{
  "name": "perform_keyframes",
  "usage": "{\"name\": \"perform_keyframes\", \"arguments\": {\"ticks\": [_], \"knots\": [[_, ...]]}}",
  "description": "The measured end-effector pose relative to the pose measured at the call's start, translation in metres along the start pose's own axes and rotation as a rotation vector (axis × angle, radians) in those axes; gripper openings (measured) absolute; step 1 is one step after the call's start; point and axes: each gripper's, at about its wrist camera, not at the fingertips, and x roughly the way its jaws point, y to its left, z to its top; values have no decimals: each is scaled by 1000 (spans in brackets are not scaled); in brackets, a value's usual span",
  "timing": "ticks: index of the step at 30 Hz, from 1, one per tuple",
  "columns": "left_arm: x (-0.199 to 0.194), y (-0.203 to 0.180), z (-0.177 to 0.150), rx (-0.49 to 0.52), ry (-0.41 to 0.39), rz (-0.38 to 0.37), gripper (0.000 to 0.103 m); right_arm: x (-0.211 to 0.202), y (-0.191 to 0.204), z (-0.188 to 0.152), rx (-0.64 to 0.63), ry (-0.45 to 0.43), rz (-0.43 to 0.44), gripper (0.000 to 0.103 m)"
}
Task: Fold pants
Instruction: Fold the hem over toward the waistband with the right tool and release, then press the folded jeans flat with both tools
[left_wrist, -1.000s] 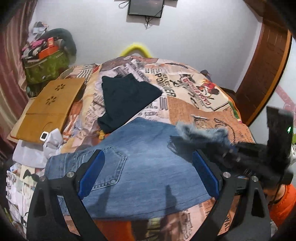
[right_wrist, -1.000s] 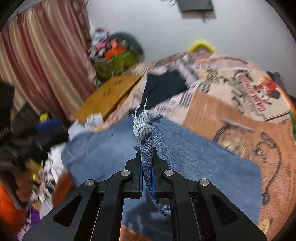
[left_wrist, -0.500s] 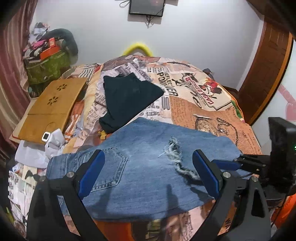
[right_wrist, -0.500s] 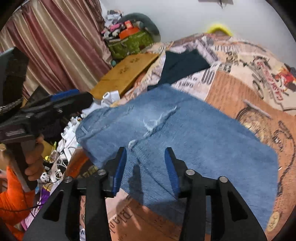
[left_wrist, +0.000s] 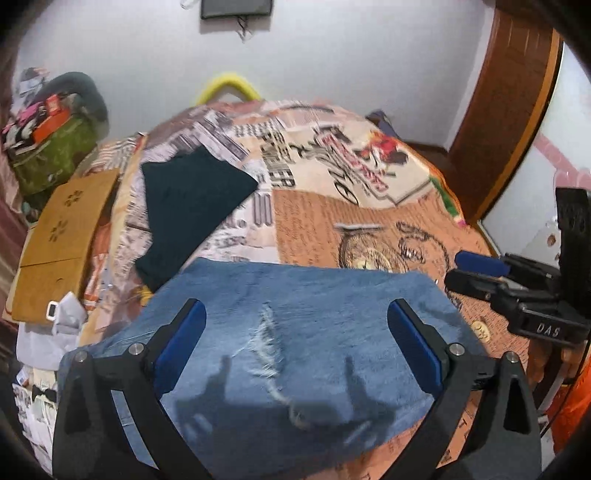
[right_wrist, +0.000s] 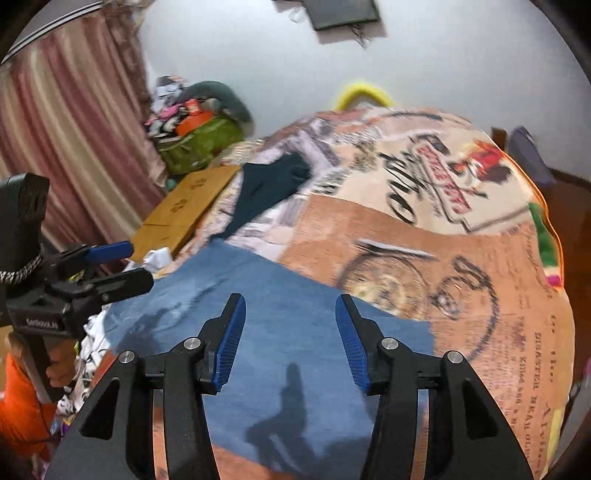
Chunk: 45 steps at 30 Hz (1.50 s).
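My left gripper (left_wrist: 297, 339): spread wide and holding nothing; it hangs above the near part of the jeans, and its blue pads (left_wrist: 180, 343) touch no cloth.
My right gripper (right_wrist: 290, 341): also parted and free of any cloth, poised over the near right part of the jeans; in the left wrist view it shows at the right edge, just beside the right border of the denim.
Jeans (left_wrist: 295, 339): blue denim, folded into a broad slab, lying flat on the near half of the bed; the frayed hem (left_wrist: 269, 354) runs across the top layer near the middle, with loose pale threads.
Jeans in the right view (right_wrist: 280, 314): the far edge runs slanting from the left side of the bed toward the right, and shadows of both grippers fall on the cloth.
Bed (left_wrist: 369, 206): covered with a printed spread in orange, cream and newsprint patterns; it carries the jeans and one other garment.
Dark garment (left_wrist: 188, 206): a folded piece in very dark green or black, lying on the far left of the bed, just beyond the far left corner of the jeans; whether the two touch I cannot tell.
Wooden board (left_wrist: 62, 236): tan, with cut-out patterns, lying off the left side of the bed.
Green bag (left_wrist: 51, 155): at the far left by the wall, heaped with clutter.
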Motion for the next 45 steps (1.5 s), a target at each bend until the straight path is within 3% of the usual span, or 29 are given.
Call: {"name": "perform_keyframes", "arguments": {"ticks": [6, 10, 13, 24, 38, 45], "knots": [[58, -12, -3, 39, 137, 18, 100, 40, -36, -15, 68, 131, -16, 48], [92, -13, -15, 73, 231, 71, 100, 64, -47, -29, 87, 233, -2, 48], [105, -8, -29, 79, 276, 70, 101, 63, -46, -42, 51, 233, -8, 49], [75, -4, -51, 120, 191, 111, 103, 28, -45, -74, 72, 198, -26, 50], [30, 21, -77, 41, 111, 137, 103, -6, -33, -94, 75, 126, -123, 51], [-4, 44, -77, -23, 15, 237, 103, -18, -18, -81, 61, 81, -127, 51]]}}
